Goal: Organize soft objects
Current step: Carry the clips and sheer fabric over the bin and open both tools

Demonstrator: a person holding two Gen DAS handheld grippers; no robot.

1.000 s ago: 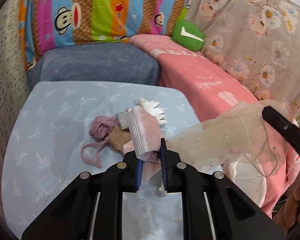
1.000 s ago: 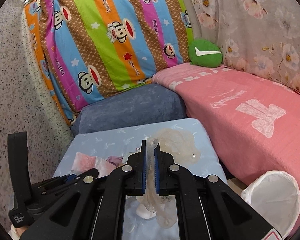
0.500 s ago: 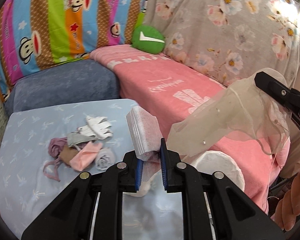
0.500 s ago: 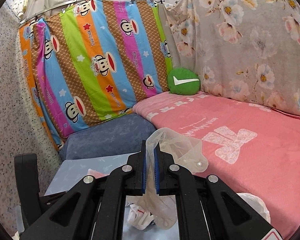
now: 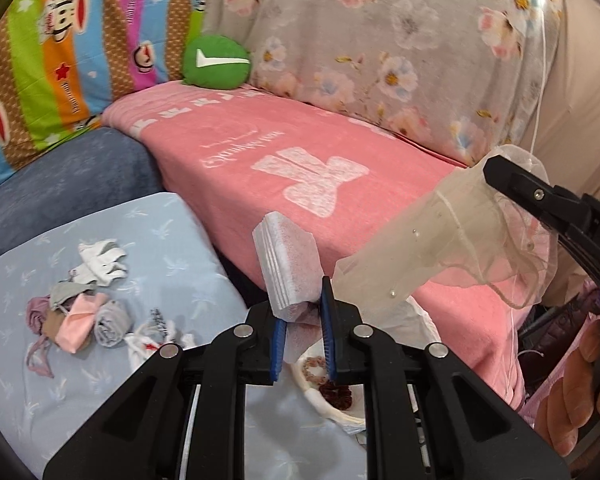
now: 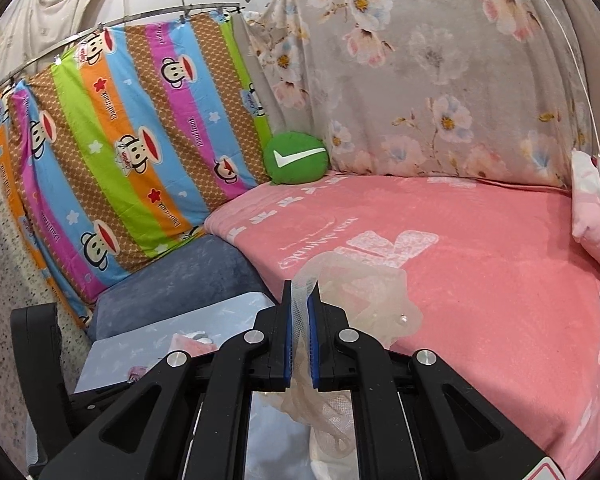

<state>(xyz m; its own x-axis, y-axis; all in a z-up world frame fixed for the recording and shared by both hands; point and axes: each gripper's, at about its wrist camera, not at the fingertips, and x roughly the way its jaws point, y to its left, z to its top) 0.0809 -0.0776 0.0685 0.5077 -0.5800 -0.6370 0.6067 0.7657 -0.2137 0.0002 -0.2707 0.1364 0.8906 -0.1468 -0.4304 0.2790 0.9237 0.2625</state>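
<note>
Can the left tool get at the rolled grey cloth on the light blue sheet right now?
Probably not yet: the left tool is already shut on a folded pink-and-white cloth. The rolled grey cloth lies uncovered on the light blue sheet, otherwise reachable.

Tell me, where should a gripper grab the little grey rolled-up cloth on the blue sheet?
Probably across the middle of the grey roll, coming from above. It lies flat on the blue sheet, with pink cloth touching one side, so pinch across its narrow width.

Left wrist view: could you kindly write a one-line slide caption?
Left gripper clamps a folded pink cloth; right gripper holds sheer beige mesh over the pink blanket.
</note>
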